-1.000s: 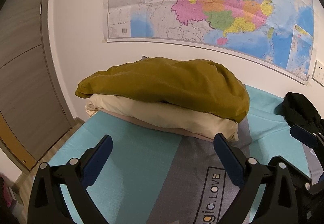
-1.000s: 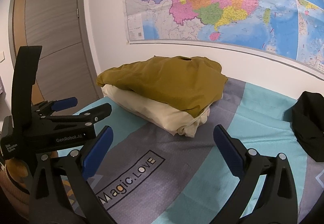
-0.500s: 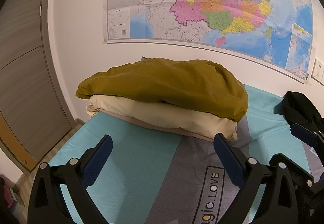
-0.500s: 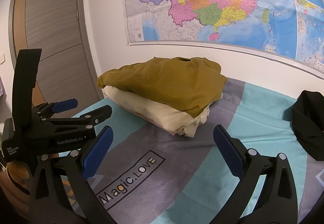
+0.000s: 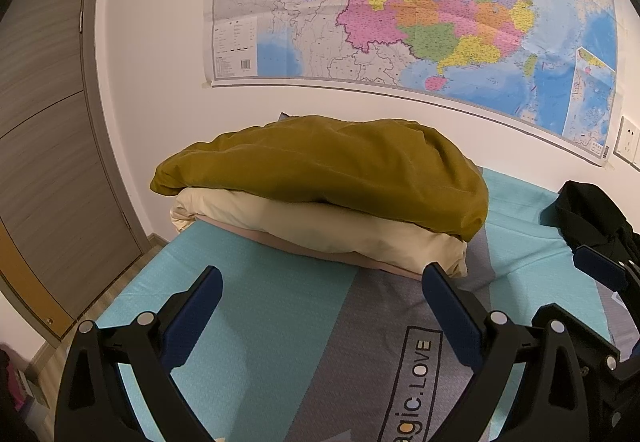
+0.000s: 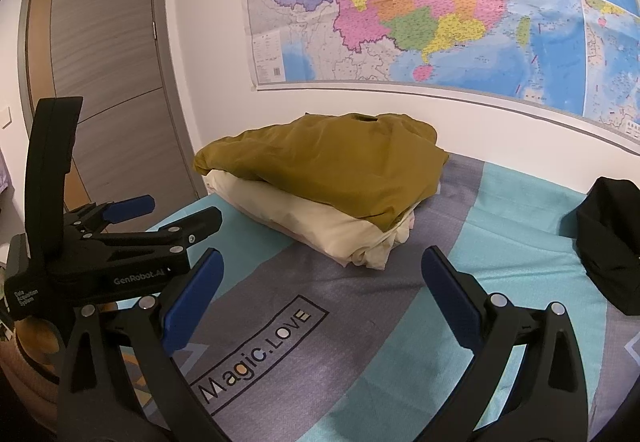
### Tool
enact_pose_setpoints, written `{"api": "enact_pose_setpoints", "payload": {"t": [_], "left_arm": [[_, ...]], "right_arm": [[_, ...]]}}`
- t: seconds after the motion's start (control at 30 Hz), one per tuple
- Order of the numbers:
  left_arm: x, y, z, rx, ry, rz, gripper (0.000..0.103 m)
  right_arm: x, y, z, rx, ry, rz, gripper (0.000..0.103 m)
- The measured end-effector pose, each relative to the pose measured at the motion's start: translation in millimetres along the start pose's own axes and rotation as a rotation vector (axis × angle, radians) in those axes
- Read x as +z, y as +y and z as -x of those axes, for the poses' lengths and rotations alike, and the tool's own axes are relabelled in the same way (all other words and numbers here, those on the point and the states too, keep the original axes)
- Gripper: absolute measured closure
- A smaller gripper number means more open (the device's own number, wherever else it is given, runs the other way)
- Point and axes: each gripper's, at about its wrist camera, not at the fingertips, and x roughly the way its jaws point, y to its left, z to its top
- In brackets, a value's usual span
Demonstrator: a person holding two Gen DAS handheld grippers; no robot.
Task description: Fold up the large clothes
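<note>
Legible writing: the bed cover (image 6: 400, 322) carries a boxed "Magic.LOVE" (image 6: 256, 352); the left tongs' body, seen from the right wrist, reads "GenRobot.AI" (image 6: 138, 277) and "Data Acquisition System".

Count: one stack of folded clothes at the far side of the bed near the wall, made up of one olive garment (image 5: 332, 170) on top, one cream garment (image 5: 320, 226) beneath it, and a thin pinkish layer under that. One separate black garment (image 6: 612, 238) lies well apart, at the right edge. One wall map (image 5: 400, 2). One door (image 6: 108, 82).

Left tongs (image 5: 320, 306): spread wide, grasping nothing. Right tongs (image 6: 320, 290): spread wide, grasping nothing. Both are short of the stack.
</note>
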Motion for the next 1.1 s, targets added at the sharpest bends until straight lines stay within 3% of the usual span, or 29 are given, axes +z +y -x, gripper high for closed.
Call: {"api": "enact_pose_setpoints", "payload": {"t": [1.1], "left_arm": [[-3.1, -3.3, 2.4, -0.001, 0.010, -0.004, 0.007]], "right_arm": [[-1.7, 1.0, 3.5, 0.004, 0.002, -0.015, 0.005]]}}
